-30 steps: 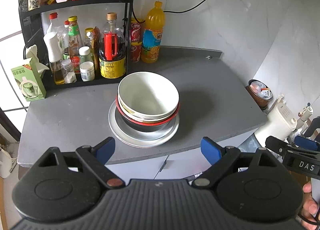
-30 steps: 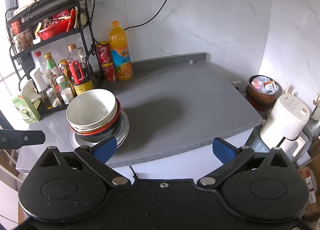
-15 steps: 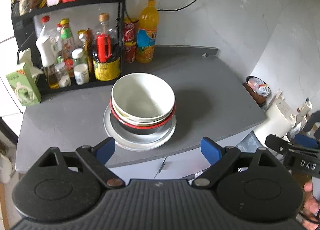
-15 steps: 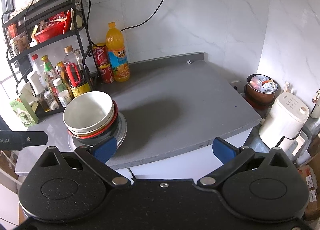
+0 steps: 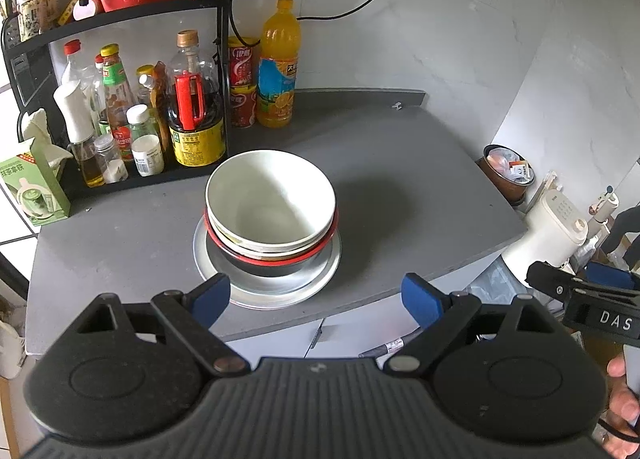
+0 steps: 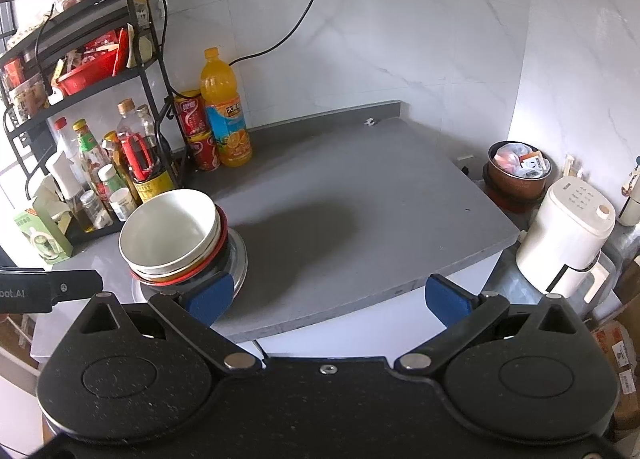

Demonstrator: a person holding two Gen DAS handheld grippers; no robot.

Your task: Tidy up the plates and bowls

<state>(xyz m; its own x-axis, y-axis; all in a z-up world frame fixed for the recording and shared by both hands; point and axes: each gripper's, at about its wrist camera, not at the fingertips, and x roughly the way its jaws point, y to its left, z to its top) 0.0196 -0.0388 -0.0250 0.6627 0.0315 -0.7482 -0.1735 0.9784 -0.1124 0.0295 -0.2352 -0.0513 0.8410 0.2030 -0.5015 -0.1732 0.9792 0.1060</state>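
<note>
A white bowl (image 5: 270, 201) tops a stack of nested bowls; the lowest is black with a red rim (image 5: 272, 259). The stack rests on a silver plate (image 5: 324, 279) near the front of the grey counter (image 5: 400, 163). My left gripper (image 5: 316, 299) hangs open just in front of the plate, off the counter's edge, with nothing between its blue pads. In the right wrist view the same white bowl (image 6: 170, 229) and silver plate (image 6: 240, 263) sit at the left. My right gripper (image 6: 328, 299) is open and empty at the counter's front edge, to the right of the stack.
A black rack (image 5: 120, 19) with sauce bottles stands behind the stack at the back left. An orange juice bottle (image 5: 278, 67) and red cans (image 5: 242, 83) stand by the wall. A green tissue box (image 5: 32, 187) is at far left, a white kettle (image 6: 568, 235) off the counter's right.
The left gripper has drawn nearer to the stack, which now looks larger and closer. The right gripper has shifted slightly towards the counter. Both stay open.
</note>
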